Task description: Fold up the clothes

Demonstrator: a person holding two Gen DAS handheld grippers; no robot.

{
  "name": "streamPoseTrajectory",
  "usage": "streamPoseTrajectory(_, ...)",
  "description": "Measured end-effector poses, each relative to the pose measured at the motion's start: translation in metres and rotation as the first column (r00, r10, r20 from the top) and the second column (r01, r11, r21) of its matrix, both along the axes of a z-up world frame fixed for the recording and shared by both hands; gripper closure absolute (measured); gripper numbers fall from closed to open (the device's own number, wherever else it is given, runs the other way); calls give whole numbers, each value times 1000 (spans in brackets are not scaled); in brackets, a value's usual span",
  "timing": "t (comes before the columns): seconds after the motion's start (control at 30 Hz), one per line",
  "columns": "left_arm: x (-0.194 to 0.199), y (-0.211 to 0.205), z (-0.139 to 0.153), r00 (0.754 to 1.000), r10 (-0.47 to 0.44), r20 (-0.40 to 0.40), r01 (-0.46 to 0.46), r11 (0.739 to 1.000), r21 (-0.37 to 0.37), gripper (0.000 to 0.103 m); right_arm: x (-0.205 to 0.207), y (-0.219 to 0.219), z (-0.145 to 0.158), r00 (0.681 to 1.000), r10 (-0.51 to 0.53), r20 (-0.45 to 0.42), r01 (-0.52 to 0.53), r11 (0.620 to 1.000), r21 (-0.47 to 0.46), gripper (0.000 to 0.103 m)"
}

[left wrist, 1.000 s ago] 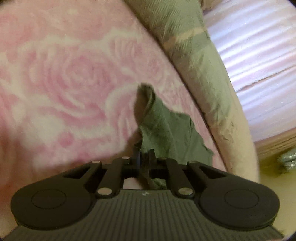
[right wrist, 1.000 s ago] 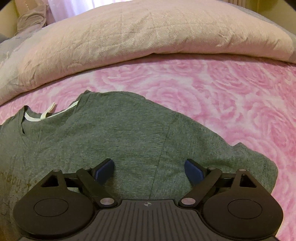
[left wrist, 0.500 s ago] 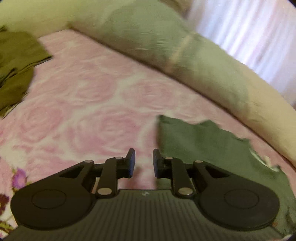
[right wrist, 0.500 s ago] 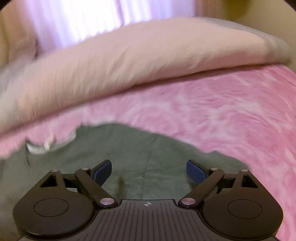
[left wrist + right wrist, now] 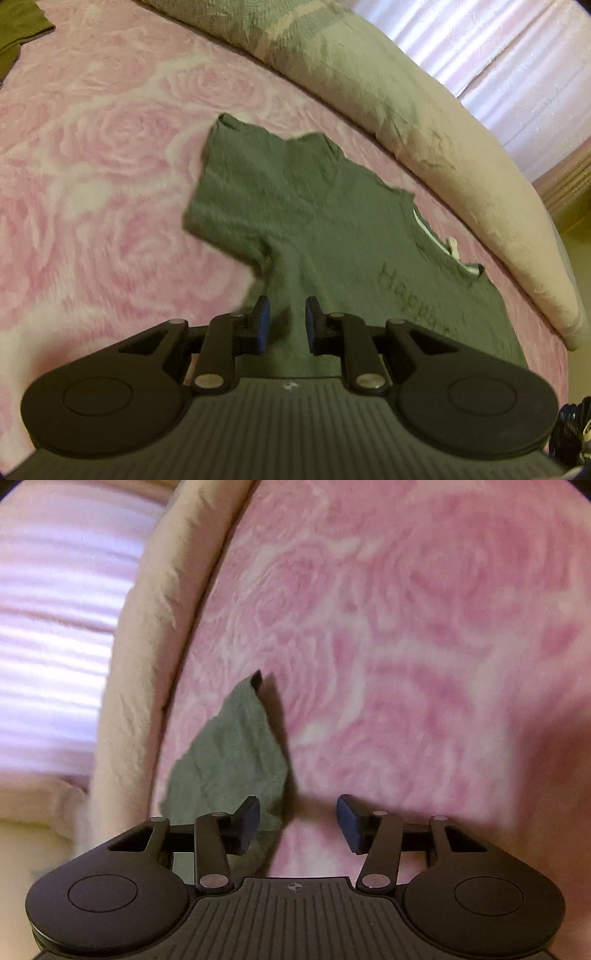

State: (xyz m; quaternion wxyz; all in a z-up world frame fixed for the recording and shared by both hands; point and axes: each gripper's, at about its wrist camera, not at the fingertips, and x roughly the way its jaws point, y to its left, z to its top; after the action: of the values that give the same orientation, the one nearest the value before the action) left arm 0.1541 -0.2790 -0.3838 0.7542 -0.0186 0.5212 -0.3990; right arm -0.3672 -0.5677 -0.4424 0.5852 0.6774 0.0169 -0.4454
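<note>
A grey-green T-shirt (image 5: 314, 221) lies face up on the pink rose blanket (image 5: 92, 166), with one short sleeve (image 5: 236, 192) spread out and a white tape at its collar (image 5: 436, 240). My left gripper (image 5: 287, 314) hovers over the shirt's side below that sleeve, open by a narrow gap with nothing between the pads. In the right wrist view the other sleeve (image 5: 232, 753) sticks out as a point. My right gripper (image 5: 298, 808) is at its edge and its jaws are closing. The left finger (image 5: 249, 819) overlaps the cloth, and the pads do not press on it.
A long cream quilt roll (image 5: 406, 110) borders the blanket beyond the shirt and also shows in the right wrist view (image 5: 147, 646). A pale curtain (image 5: 498, 55) hangs behind it. An olive garment (image 5: 18, 18) lies at the far left corner.
My left gripper let go of the sleeve it pinched, opened slightly and drew back over the shirt. My right gripper rolled, swung from the shirt's body to the other sleeve, and its jaws narrowed.
</note>
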Motion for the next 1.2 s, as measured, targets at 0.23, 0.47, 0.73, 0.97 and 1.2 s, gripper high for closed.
streamPoseTrajectory(0.23, -20, -5, 5, 999, -38, 18, 37, 999, 9, 88, 61, -31, 24, 967, 152, -203, -178, 977, -115, 98)
streamPoseTrajectory(0.47, -29, -16, 3, 998, -61, 12, 61, 998, 31, 88, 116, -30, 70, 746, 251, -617, -471, 854, -222, 29)
streamPoseTrajectory(0.73, -23, -20, -7, 998, -64, -5, 64, 996, 58, 88, 1, 28, 9, 999, 37, 33, -39, 998, 56, 52)
streamPoseTrajectory(0.97, -25, -30, -13, 995, -95, -23, 96, 994, 60, 88, 20, 30, -22, 957, -167, 236, 132, 979, 158, 78)
streamPoseTrajectory(1.2, -16, -30, -14, 994, -104, -26, 105, 993, 60, 88, 47, 1, 59, 922, 116, -370, -172, 977, -122, 101)
